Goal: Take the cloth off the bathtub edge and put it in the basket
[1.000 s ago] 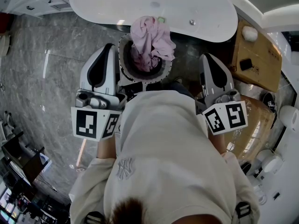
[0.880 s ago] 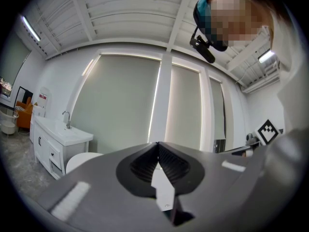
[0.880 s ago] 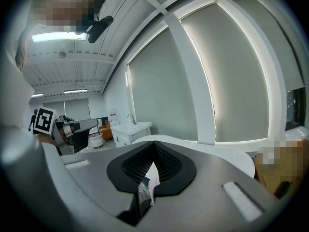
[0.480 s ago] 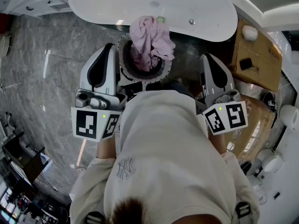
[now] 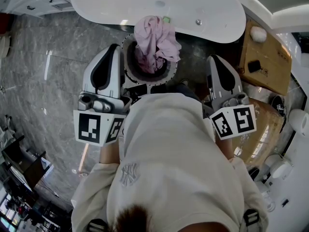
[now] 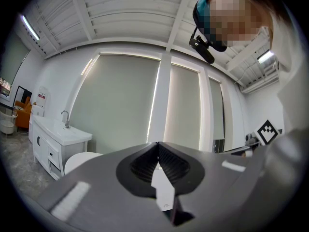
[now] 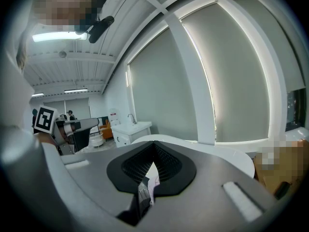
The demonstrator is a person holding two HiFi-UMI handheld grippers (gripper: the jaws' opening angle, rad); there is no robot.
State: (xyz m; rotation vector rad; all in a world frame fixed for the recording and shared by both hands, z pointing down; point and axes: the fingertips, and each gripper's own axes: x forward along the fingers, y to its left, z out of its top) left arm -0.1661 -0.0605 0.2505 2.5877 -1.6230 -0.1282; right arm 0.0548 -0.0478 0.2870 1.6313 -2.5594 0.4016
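The pink cloth (image 5: 155, 38) lies bunched in the round dark basket (image 5: 167, 73), and its top spills over the far rim toward the white bathtub (image 5: 145, 4). The basket stands on the floor right against the tub's near edge. My left gripper (image 5: 113, 50) hangs just left of the basket with its jaws together and empty. On the other side, my right gripper (image 5: 213, 59) is a little apart from the basket, also shut with nothing in it. In the left gripper view the left gripper (image 6: 158, 144) has its jaws meeting; in the right gripper view the right gripper (image 7: 154, 144) shows the same.
A cardboard box (image 5: 265, 57) with small items on it stands right of the tub. A white vanity (image 5: 38, 1) sits at the far left, and the vanity (image 6: 58, 137) with a tap also shows in the left gripper view. The floor (image 5: 43, 81) is grey marble.
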